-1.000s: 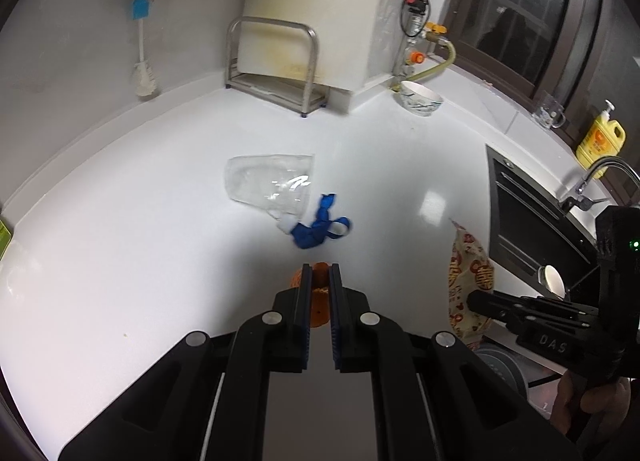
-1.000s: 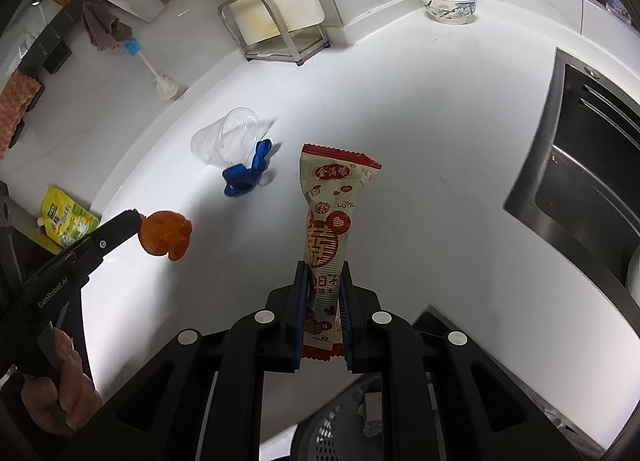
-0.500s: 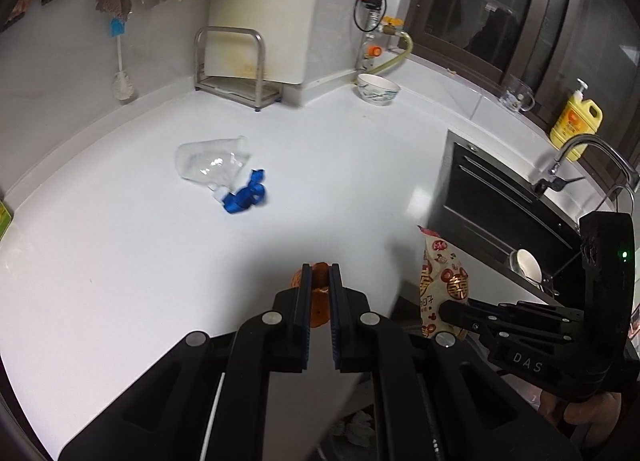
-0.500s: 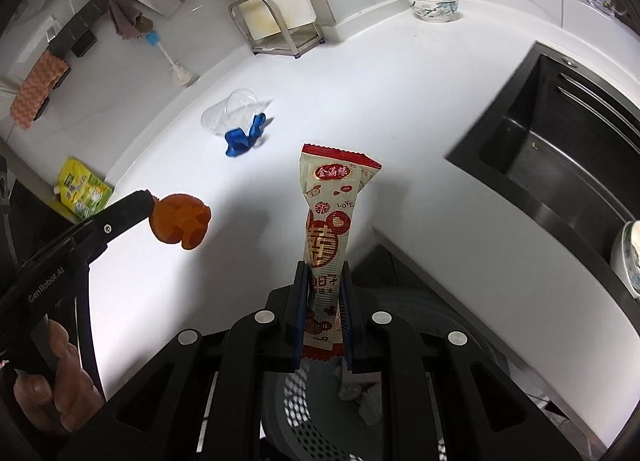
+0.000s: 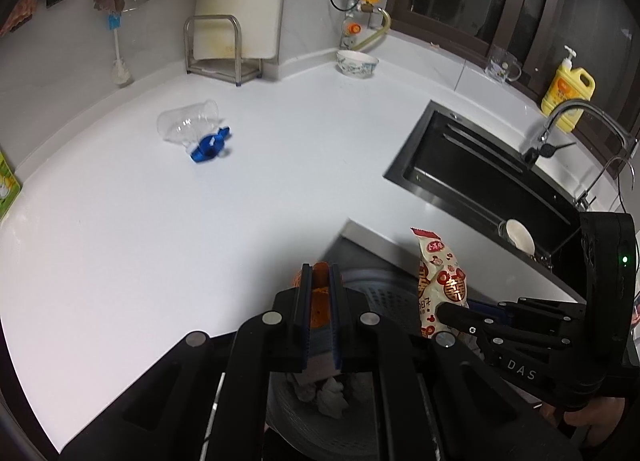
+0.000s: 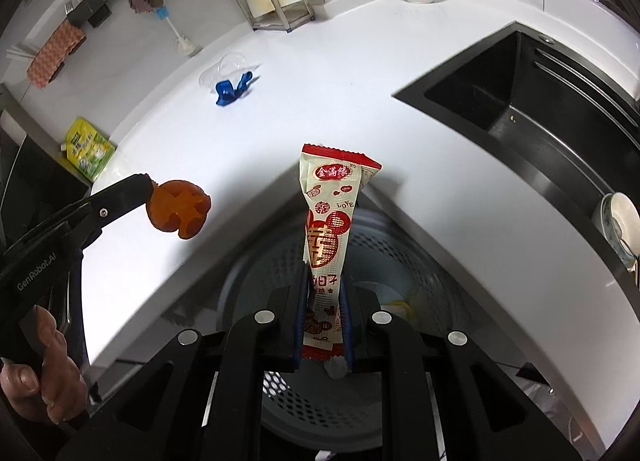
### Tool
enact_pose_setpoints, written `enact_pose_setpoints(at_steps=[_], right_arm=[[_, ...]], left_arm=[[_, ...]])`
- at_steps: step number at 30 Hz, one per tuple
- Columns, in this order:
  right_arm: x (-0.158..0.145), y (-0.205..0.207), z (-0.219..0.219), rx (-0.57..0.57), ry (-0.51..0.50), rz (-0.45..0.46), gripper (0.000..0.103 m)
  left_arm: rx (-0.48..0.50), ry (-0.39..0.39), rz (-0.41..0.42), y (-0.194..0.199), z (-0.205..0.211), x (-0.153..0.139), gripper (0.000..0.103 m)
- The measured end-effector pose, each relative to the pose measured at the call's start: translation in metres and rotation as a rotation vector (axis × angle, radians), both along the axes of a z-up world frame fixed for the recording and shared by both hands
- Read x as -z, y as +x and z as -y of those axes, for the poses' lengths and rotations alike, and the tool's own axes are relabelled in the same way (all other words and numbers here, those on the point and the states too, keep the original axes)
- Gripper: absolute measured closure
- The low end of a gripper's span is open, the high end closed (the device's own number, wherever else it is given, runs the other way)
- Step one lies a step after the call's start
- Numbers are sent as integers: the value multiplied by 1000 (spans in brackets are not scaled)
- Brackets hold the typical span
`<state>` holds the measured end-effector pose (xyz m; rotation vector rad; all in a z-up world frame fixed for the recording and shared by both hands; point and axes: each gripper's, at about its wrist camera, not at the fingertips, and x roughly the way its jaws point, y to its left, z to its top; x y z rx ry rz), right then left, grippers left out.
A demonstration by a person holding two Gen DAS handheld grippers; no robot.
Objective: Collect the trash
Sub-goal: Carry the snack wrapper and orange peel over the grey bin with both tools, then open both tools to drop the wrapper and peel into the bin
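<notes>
Both grippers now sit back from the white countertop (image 5: 160,245), past its front edge. The left gripper (image 5: 320,285), clamped on the orange piece (image 6: 178,213), lies above the grey perforated trash bin (image 6: 400,261), which was out of its view a second ago. The right gripper (image 6: 323,301), clamped on the snack wrapper (image 6: 330,221), is likewise over the bin instead of the counter. The clear plastic cup (image 5: 188,125) and blue wrapper (image 5: 210,143) appear farther off in both views.

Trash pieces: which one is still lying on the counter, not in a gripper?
The clear plastic cup with the blue scrap against it, lying on its side; the orange piece and snack wrapper are both gripped.
</notes>
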<state>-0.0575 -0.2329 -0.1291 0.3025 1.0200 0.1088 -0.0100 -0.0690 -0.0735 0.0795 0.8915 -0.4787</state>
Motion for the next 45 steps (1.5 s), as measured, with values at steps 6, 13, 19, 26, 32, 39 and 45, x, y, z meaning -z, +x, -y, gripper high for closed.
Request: enact_pose_setpoints(at_steps=[6, 13, 19, 26, 32, 39, 45], right_arm=[[15, -21, 9, -20, -15, -26, 88], [42, -32, 13, -54, -15, -93, 88], [58, -36, 12, -79, -14, -122, 88], [69, -28, 11, -123, -23, -140, 88], [74, -18, 7, -151, -11, -149, 88], [71, -18, 11, -167, -5, -136, 71], [64, -19, 17, -148, -16, -113, 57]], left_arm=[[5, 38, -31, -24, 20, 17, 94], [-7, 75, -87, -37, 36, 46, 94], [-39, 115, -135, -39, 40, 71, 94], [-86, 146, -158, -38, 39, 86, 94], [-120, 149, -177, -36, 39, 92, 94], [-155, 139, -181, -35, 34, 91, 92], [-195, 139, -160, -33, 29, 87, 50]])
